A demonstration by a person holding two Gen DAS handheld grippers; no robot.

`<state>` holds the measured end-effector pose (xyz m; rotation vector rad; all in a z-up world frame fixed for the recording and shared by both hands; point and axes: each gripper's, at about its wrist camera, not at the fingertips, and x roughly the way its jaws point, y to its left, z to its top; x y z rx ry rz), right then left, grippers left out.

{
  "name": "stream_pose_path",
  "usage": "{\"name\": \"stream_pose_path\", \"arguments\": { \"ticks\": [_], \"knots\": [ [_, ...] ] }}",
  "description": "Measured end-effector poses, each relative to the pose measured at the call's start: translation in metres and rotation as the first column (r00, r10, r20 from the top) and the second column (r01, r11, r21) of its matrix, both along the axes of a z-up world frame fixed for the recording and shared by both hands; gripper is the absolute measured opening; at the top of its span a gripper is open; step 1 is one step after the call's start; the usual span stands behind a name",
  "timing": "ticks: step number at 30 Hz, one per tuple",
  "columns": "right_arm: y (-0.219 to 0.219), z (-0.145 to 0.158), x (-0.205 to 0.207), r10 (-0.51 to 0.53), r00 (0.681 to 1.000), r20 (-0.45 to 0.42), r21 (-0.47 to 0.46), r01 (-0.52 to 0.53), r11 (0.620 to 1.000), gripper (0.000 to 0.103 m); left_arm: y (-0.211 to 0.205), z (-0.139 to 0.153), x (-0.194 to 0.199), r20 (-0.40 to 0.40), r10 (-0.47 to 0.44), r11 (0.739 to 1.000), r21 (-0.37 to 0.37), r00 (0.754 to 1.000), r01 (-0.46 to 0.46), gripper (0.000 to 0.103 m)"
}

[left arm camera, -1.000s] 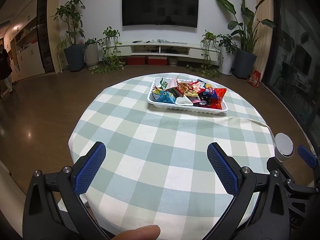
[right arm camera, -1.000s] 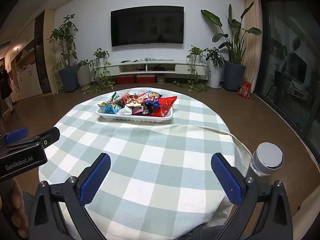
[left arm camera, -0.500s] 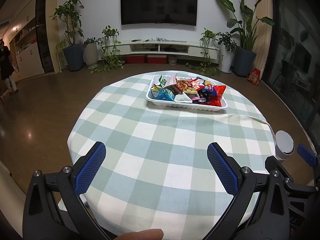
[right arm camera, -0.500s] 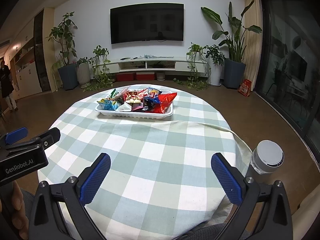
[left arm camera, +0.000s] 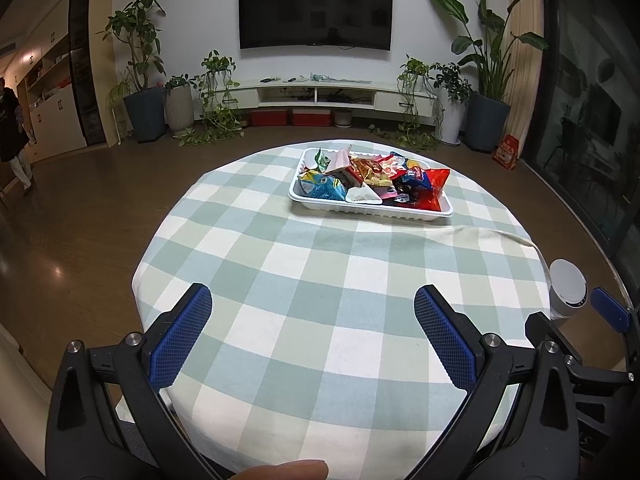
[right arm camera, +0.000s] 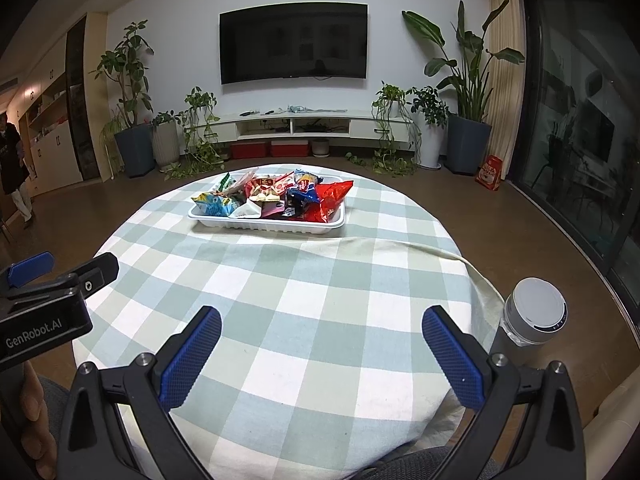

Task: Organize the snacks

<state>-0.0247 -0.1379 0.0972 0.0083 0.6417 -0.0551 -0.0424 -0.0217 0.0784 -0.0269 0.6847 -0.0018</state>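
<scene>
A white tray (left arm camera: pixel 370 207) full of mixed snack packets (left arm camera: pixel 372 178) sits on the far side of a round table with a green-and-white checked cloth (left arm camera: pixel 320 280). It also shows in the right wrist view (right arm camera: pixel 266 223), with the packets (right arm camera: pixel 280 196) heaped in it. My left gripper (left arm camera: pixel 312 320) is open and empty over the near edge of the table, far from the tray. My right gripper (right arm camera: pixel 320 336) is open and empty, also over the near edge. The left gripper's body shows at the left of the right wrist view (right arm camera: pixel 44 304).
A grey cylinder with a white top (right arm camera: pixel 534 312) stands just off the table's right edge; it also shows in the left wrist view (left arm camera: pixel 567 288). A fold in the cloth (right arm camera: pixel 400 246) runs right of the tray. Beyond are wood floor, potted plants, TV wall.
Both grippers have drawn back and lifted slightly; the tray looks a little farther away. Both stay open and empty.
</scene>
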Motion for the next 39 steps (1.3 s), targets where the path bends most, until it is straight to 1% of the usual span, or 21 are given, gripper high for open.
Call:
{"name": "stream_pose_path", "arguments": {
  "ticks": [39],
  "knots": [
    [0.0001,-0.0004,0.0013,0.003,1.0,-0.013,-0.004,-0.003,1.0,0.103,-0.003,-0.0013,0.0005,0.002,-0.004,1.0,0.001,1.0,0.004,0.103]
  ]
}}
